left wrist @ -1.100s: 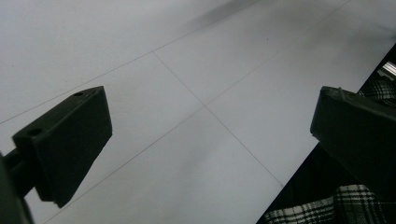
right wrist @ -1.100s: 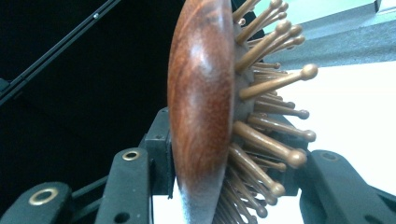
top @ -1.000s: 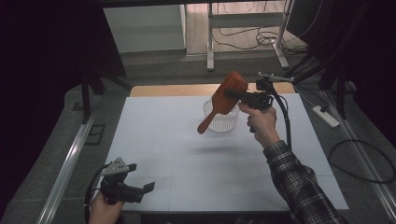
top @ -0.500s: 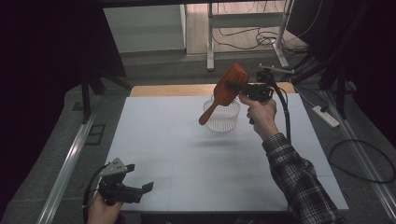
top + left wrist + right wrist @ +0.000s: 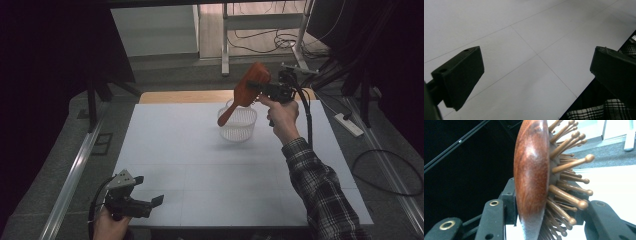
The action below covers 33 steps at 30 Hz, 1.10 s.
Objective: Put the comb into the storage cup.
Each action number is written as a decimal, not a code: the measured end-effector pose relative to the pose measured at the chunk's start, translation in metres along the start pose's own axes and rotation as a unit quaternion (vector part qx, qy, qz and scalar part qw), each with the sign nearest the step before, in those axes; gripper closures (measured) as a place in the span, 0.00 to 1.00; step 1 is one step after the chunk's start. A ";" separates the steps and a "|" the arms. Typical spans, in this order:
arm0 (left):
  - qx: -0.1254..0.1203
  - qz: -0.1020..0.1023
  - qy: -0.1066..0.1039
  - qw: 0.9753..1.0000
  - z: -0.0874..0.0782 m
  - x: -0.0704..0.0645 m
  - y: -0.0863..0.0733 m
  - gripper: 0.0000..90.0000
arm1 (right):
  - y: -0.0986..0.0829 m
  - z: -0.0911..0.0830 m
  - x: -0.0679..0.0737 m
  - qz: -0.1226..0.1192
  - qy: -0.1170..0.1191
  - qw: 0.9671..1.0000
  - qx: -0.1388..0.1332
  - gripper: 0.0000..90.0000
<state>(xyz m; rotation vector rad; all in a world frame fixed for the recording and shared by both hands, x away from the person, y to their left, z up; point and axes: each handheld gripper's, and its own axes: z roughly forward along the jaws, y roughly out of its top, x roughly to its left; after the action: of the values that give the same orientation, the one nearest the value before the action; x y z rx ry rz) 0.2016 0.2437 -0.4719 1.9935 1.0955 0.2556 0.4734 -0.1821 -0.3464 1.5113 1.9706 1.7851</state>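
- Above the white mesh basket point(image 5: 238, 123): wooden paddle hairbrush point(image 5: 247, 91), handle tilted down, pinched at the head between the right gripper point(image 5: 260, 87) jaws.
- At the table's point(image 5: 200, 170) near-left corner: left gripper point(image 5: 150, 204), jaws spread, holding nothing.

In the right gripper view the hairbrush point(image 5: 531, 177) is cut off at the top and bottom edges, its handle out of frame, and its head hides the middle of the right tongs point(image 5: 541, 220). In the high view the brush's handle covers part of the white basket point(image 5: 238, 124) (contents too small to tell). The left gripper view crops the plaid sleeve point(image 5: 599, 111) at its corner.
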 end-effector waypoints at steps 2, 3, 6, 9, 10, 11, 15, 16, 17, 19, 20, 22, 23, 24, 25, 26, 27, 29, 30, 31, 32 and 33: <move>-0.001 0.001 0.001 1.000 0.000 0.000 0.000 0.00 | 0.003 0.000 -0.003 0.000 -0.006 1.000 -0.004 0.58; -0.001 0.001 0.000 1.000 0.000 0.000 0.000 0.00 | 0.003 0.001 -0.004 0.000 -0.007 1.000 -0.005 0.58; -0.001 0.000 0.000 1.000 0.000 0.000 0.000 0.00 | 0.005 0.001 -0.006 0.000 -0.012 1.000 -0.008 0.58; -0.001 -0.002 -0.001 1.000 0.000 0.000 0.000 0.00 | 0.007 0.002 -0.008 -0.002 -0.019 1.000 -0.009 0.58; 0.000 -0.001 0.000 1.000 0.000 0.000 0.000 0.00 | 0.007 0.002 -0.008 -0.003 -0.022 1.000 -0.010 0.58; 0.001 -0.001 0.000 1.000 0.000 0.000 0.000 0.00 | 0.007 0.002 -0.009 -0.004 -0.024 1.000 -0.011 0.58; 0.001 -0.002 0.000 1.000 0.000 0.000 0.000 0.00 | 0.008 0.003 -0.012 -0.002 -0.028 1.000 -0.012 0.58; 0.002 -0.002 0.000 1.000 0.000 0.000 0.000 0.00 | 0.008 0.004 -0.013 -0.002 -0.030 0.999 -0.012 0.58; 0.002 -0.002 0.000 1.000 0.000 0.000 0.000 0.00 | 0.007 0.005 -0.014 -0.004 -0.035 0.999 -0.011 0.58; 0.002 -0.002 0.001 1.000 0.000 0.000 0.000 0.00 | 0.007 0.005 -0.015 -0.006 -0.039 0.999 -0.010 0.58; 0.002 -0.003 0.001 1.000 0.000 0.000 0.000 0.00 | 0.006 0.006 -0.015 -0.007 -0.041 0.999 -0.010 0.58; 0.003 -0.003 0.002 1.000 0.001 0.000 0.000 0.00 | 0.005 0.007 -0.016 -0.009 -0.044 0.999 -0.007 0.58; 0.003 -0.003 0.002 1.000 0.001 0.000 0.000 0.00 | 0.005 0.008 -0.016 -0.010 -0.045 0.999 -0.006 0.58; 0.003 -0.004 0.002 1.000 0.001 0.000 0.000 0.00 | 0.004 0.009 -0.016 -0.013 -0.047 0.999 -0.004 0.58; 0.003 -0.004 0.002 1.000 0.001 0.000 0.000 0.00 | 0.003 0.010 -0.016 -0.015 -0.048 0.999 -0.003 0.58; 0.002 -0.004 0.002 1.000 0.000 0.000 0.000 0.00 | 0.002 0.011 -0.017 -0.016 -0.049 0.999 -0.002 0.58; 0.002 -0.004 0.002 1.000 0.000 0.001 0.000 0.00 | 0.001 0.012 -0.017 -0.016 -0.050 0.999 -0.002 0.58; 0.002 -0.005 0.002 1.000 0.000 0.001 0.000 0.00 | -0.002 0.013 -0.018 -0.012 -0.049 0.999 -0.002 0.58; 0.002 -0.005 0.002 1.000 0.000 0.001 0.000 0.00 | -0.004 0.014 -0.019 -0.010 -0.048 0.999 -0.002 0.58; 0.002 -0.005 0.002 1.000 0.000 0.001 0.000 0.00 | -0.005 0.014 -0.020 -0.009 -0.049 0.999 -0.001 0.58; 0.003 -0.005 0.002 1.000 0.000 0.001 0.000 0.00 | -0.007 0.015 -0.021 -0.010 -0.051 0.999 0.000 0.58; 0.003 -0.005 0.002 1.000 0.000 0.001 0.000 0.00 | -0.009 0.016 -0.022 -0.011 -0.052 0.999 0.000 0.58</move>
<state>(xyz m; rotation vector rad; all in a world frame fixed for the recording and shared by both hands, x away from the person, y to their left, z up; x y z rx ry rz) 0.2021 0.2440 -0.4724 1.9923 1.1098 0.2519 0.4892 -0.1842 -0.3695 1.5426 1.9312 1.6628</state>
